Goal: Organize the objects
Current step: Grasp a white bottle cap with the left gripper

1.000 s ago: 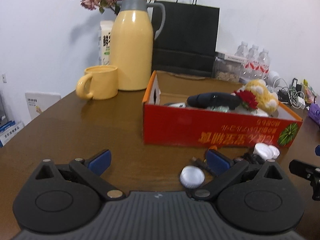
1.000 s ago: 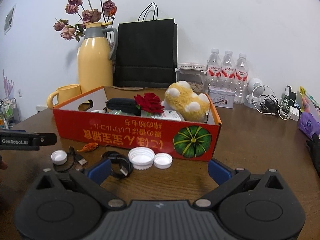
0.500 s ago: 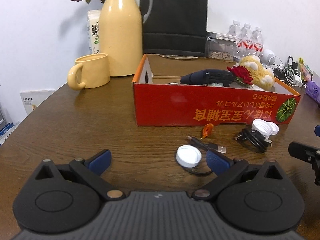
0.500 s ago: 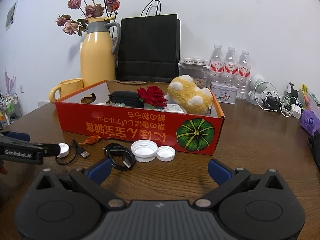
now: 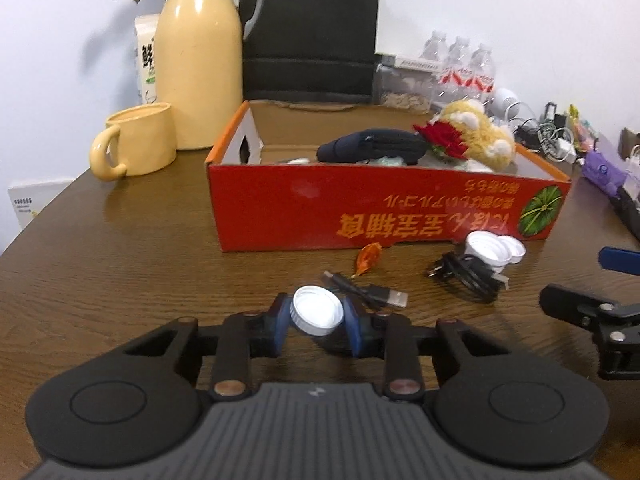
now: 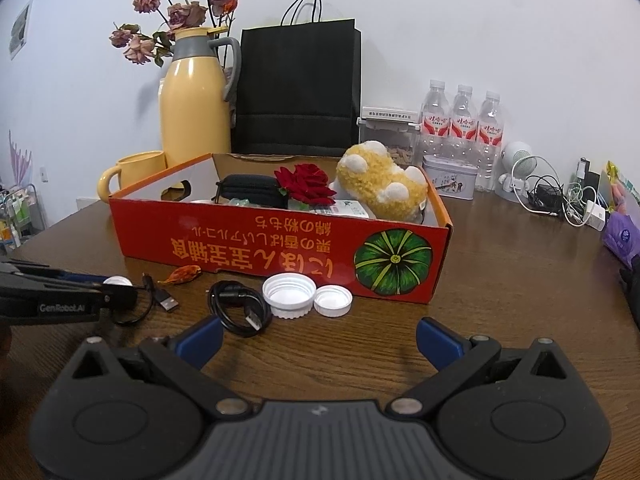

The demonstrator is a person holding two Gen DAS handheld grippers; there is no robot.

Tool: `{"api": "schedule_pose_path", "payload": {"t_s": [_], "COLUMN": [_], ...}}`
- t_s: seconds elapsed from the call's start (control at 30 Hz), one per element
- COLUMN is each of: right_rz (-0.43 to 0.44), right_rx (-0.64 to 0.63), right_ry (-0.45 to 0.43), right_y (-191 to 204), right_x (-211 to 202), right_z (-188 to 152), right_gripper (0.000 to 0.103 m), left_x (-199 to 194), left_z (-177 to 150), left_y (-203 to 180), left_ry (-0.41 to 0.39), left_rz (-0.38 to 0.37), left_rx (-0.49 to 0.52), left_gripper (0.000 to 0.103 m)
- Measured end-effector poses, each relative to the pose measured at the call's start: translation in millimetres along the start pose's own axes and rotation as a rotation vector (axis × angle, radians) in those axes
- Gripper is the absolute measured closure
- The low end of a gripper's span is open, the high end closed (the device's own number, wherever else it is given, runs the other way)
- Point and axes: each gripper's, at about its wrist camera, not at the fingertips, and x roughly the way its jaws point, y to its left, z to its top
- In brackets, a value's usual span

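Observation:
My left gripper (image 5: pixel 317 322) is shut on a small white bottle cap (image 5: pixel 317 314), held just above the table in front of the red cardboard box (image 5: pixel 360 208). The box (image 6: pixel 240 248) holds a black pouch, a red rose and a yellow plush toy. Two more white caps (image 6: pixel 289 294) lie by the box front, next to a coiled black USB cable (image 6: pixel 240 308) and an orange wrapper (image 6: pixel 182 274). My right gripper (image 6: pixel 318 340) is open and empty, a little short of those caps. The left gripper shows at the left edge of the right wrist view (image 6: pixel 116 292).
A yellow thermos (image 5: pixel 198 68) and yellow mug (image 5: pixel 138 146) stand back left, a black paper bag (image 6: pixel 298 88) behind the box. Water bottles (image 6: pixel 464 120), a tin, chargers and cables (image 6: pixel 560 200) crowd the back right. A purple pack (image 6: pixel 622 236) lies at the right edge.
My left gripper has closed from wide open onto the white cap and raised it slightly. My right gripper stays open and has moved a little nearer the two caps.

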Motion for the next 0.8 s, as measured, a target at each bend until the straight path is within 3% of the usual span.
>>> {"api": "schedule_pose_path", "payload": {"t_s": [0.57, 0.8], "right_rz": [0.013, 0.067], "right_rx": [0.006, 0.017], "right_ry": [0.056, 0.073], "right_y": [3, 17], "right_x": [11, 19], "right_z": [1, 3], "right_gripper": [0.0, 0.002], "left_x": [-13, -17], "left_z": [3, 5], "left_y": [10, 18], "left_ry": [-0.089, -0.121], "left_rz": [-0.002, 0.01], "left_rx": [-0.061, -0.067], "left_gripper": [0.073, 0.073]}}
